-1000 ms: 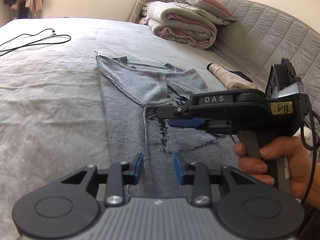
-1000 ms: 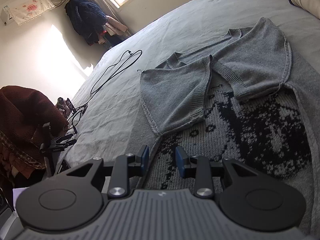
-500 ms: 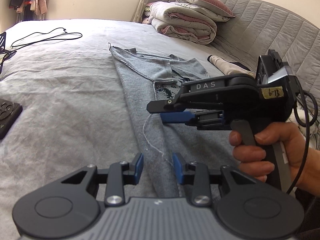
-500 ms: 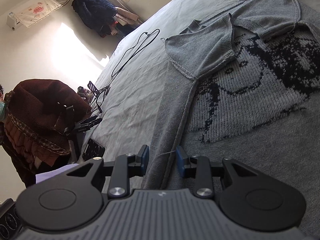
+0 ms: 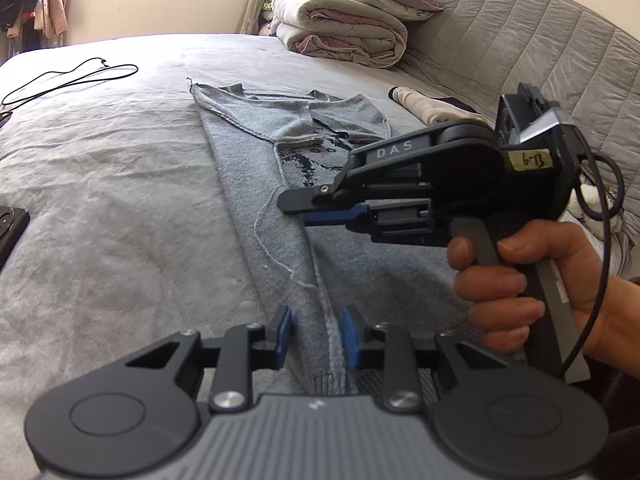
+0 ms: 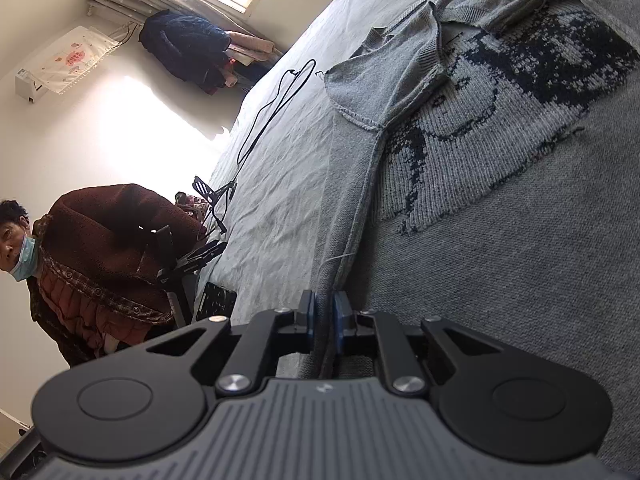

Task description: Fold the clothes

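My grey knitted sweater with the dark woven face pattern (image 5: 248,148) lies flat on the pale grey bedspread (image 5: 100,184), sleeves already folded in over the chest. Its long axis runs straight away from me, hem end near me and neckline at the far end towards the folded duvets (image 5: 340,28).

Right gripper (image 6: 323,320): jaws have just been closing, and in the right wrist view the sweater's side edge at the hem end stands pinched between the blue pads (image 6: 307,318), so I'd call that a grip on the fabric. In the left wrist view the same tool, in my right hand (image 5: 520,284), sits to the right and a bit farther up the garment.

Left gripper (image 5: 315,338): jaws have also been narrowing. The hem edge with its seam ridge runs up btwn the pads, but there's a gap on both sides. Not pressing yet, so not a hold.

What the next move turns on, imo: both claws are at the near hem end, along the left side edge. The rest of the garment stretches out ahead of them. So the fold has to go fwd, hem carried away from me along that long axis towards the neckline. Left claw is nearest the hem corner and needs to finish clamping first. A loose pale thread (image 5: 276,248) lies across the knit just ahead, prob harmless.
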Available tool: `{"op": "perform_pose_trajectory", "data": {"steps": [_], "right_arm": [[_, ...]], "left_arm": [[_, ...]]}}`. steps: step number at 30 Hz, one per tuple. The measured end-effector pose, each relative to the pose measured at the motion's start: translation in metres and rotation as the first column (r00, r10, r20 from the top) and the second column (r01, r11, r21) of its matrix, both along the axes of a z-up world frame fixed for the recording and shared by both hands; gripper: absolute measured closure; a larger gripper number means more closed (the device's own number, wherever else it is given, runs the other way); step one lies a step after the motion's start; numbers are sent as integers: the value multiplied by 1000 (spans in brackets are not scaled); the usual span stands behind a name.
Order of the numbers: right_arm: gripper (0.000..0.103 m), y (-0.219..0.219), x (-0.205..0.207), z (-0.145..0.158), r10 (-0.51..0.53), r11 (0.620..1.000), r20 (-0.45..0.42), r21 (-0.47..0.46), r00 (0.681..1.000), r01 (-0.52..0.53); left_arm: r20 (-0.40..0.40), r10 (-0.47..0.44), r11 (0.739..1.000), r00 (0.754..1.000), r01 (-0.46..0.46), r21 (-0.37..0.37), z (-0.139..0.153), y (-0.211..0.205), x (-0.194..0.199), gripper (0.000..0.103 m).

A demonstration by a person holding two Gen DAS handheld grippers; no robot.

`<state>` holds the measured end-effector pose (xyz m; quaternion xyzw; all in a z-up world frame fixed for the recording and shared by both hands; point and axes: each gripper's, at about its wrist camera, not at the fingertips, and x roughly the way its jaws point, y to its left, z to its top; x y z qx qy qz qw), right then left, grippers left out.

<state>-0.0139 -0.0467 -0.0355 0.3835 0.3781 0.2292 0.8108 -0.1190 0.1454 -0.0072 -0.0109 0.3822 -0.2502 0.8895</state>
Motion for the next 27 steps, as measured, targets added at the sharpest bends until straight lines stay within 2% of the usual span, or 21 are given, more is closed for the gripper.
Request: {"op": "perform_pose_trajectory", "data": {"steps": [4,5,6,8,10,14,20,26,27], "right_arm": [[90,-1,0,7,3,1000,17,-15,1000,-3],[90,1,0,8,5,1000,20,-18,1000,-4],[89,2,0,9,6,1000,22,-22,1000,-6],[86,5,-1,11,9,999,27,-30,1000,-8],[85,5,-7,11,18,999,34,-52,999,-16],[85,3,-20,10,50,995,44,-85,998,-46],[85,5,-47,8,131,989,56,-82,990,-126],[85,20,-72,3,264,958,34,-123,964,-258],[85,20,-75,2,275,955,36,-128,961,-269]], "left_arm": [[-4,-1,1000,1000,1,12,-1,-3,1,76],[-2,-2,1000,1000,2,13,-1,-4,1,79],[-2,-1,1000,1000,1,15,-1,-5,1,91],[-7,12,1000,1000,-12,12,0,-3,2,95],[-19,31,999,999,-31,-29,2,3,5,96],[-49,64,985,997,-71,-157,8,18,8,97],[-107,92,932,990,-123,-341,12,37,14,97],[-150,67,896,987,-125,-426,12,36,19,97],[-151,60,897,987,-120,-425,11,33,20,97]]}}
